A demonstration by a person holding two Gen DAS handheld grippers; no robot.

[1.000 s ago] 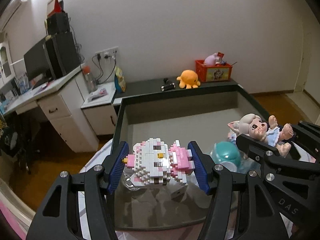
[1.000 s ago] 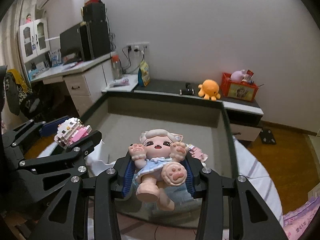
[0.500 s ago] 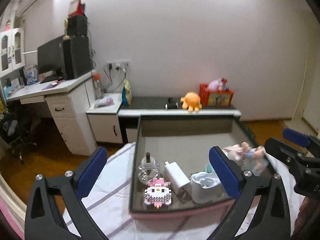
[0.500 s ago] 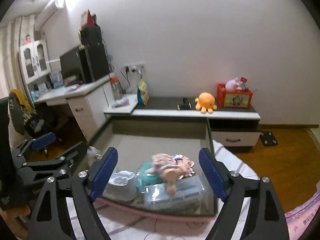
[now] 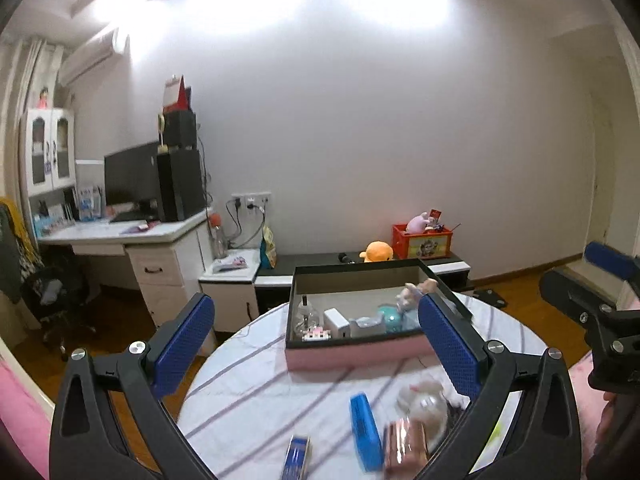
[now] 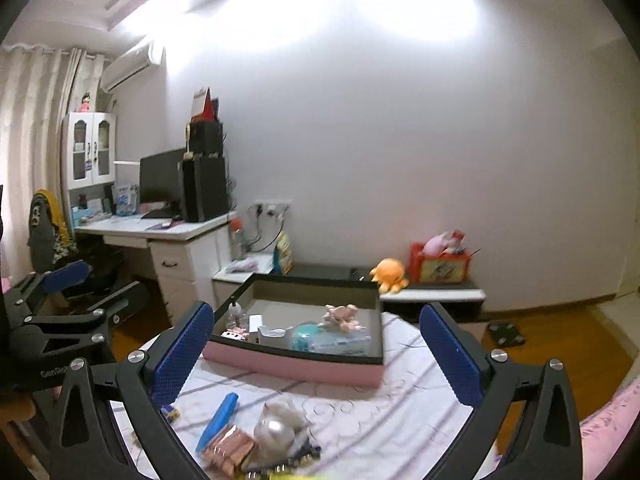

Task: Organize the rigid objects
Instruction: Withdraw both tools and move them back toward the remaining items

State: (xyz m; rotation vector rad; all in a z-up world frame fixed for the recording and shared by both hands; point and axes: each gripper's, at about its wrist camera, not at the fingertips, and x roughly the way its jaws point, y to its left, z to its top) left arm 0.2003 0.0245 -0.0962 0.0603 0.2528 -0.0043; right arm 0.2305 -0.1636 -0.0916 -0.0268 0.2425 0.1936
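Pink-sided box (image 5: 352, 354) w/ doll (image 6: 342, 316) & block toy (image 5: 316, 334) inside, far side of tabletop (image 5: 256, 384). Left gripper (image 5: 316, 344) wide open, empty; right gripper (image 6: 316, 348) opening, empty. Risk: blue case (image 6: 218, 418) & clutter near edge, careless reach could knock them off.

left gripper (image 5: 316, 340): jaws spread wide, nothing between them
pink box (image 5: 356, 354): on the striped worktop (image 5: 256, 384), holding a block figure (image 5: 317, 334), doll (image 5: 412, 294), charger (image 5: 336, 320)
foreground: blurred blue case (image 5: 365, 432)
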